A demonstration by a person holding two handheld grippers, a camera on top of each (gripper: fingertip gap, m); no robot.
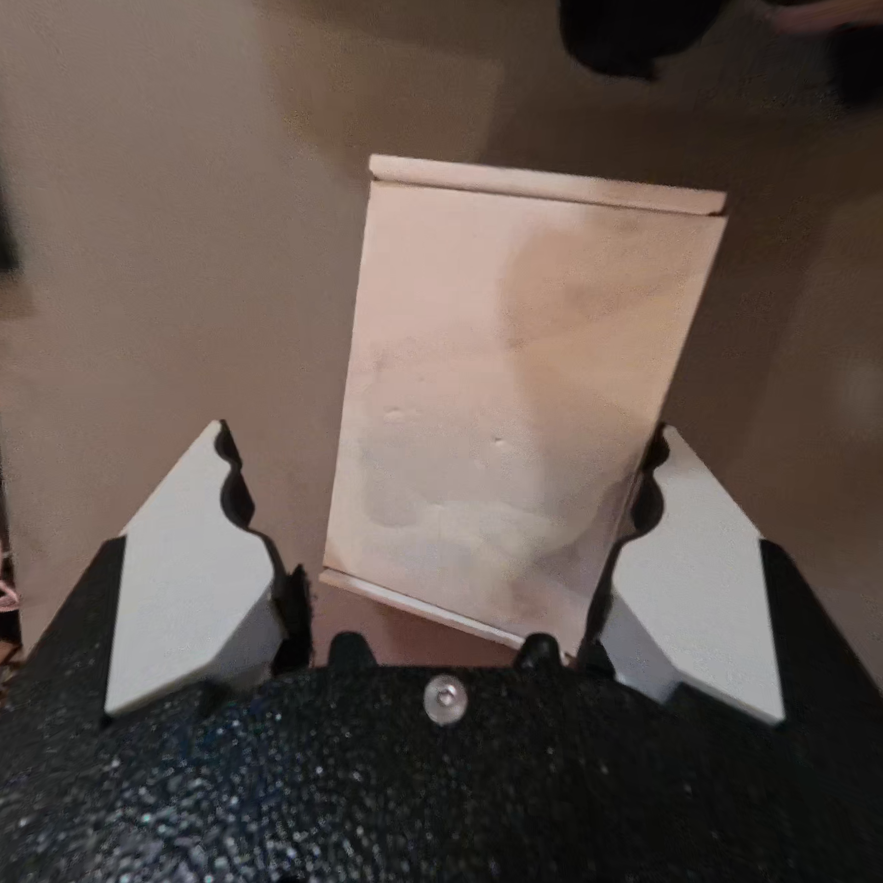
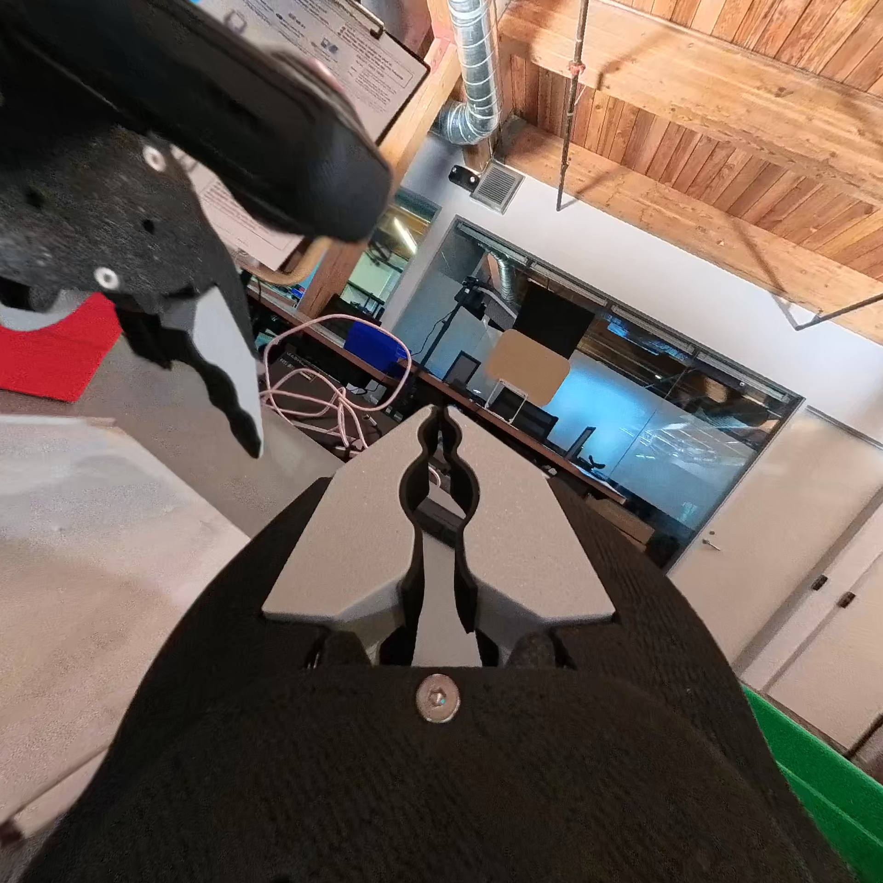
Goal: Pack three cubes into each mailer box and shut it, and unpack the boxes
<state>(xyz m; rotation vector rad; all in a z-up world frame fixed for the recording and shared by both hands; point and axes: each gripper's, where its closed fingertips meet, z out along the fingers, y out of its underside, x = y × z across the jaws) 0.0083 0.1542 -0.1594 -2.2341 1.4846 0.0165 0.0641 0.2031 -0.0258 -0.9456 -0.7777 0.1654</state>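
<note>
Cardboard of the white mailer box (image 1: 497, 382) looks thin and light, stiff across its flat panels but easy to dent; small dimples already mark the lid. It probably slides readily on the smooth brown worktop (image 1: 167, 239), so a pinch at an edge or side wall seems safer than pressing the broad top. The box lies flat and closed on the worktop, directly ahead of the left claw (image 1: 442, 430), its long axis running away from the camera and leaning slightly to the right, with a narrow flap strip at the far end and another at the near end. The left claw stands wide open with nothing held: its right finger (image 1: 688, 525) sits at the box's right edge, though contact cannot be told, and the left finger is clear of it. The right claw (image 2: 440, 410) is lifted toward the room, fingertips all but meeting on nothing.
</note>
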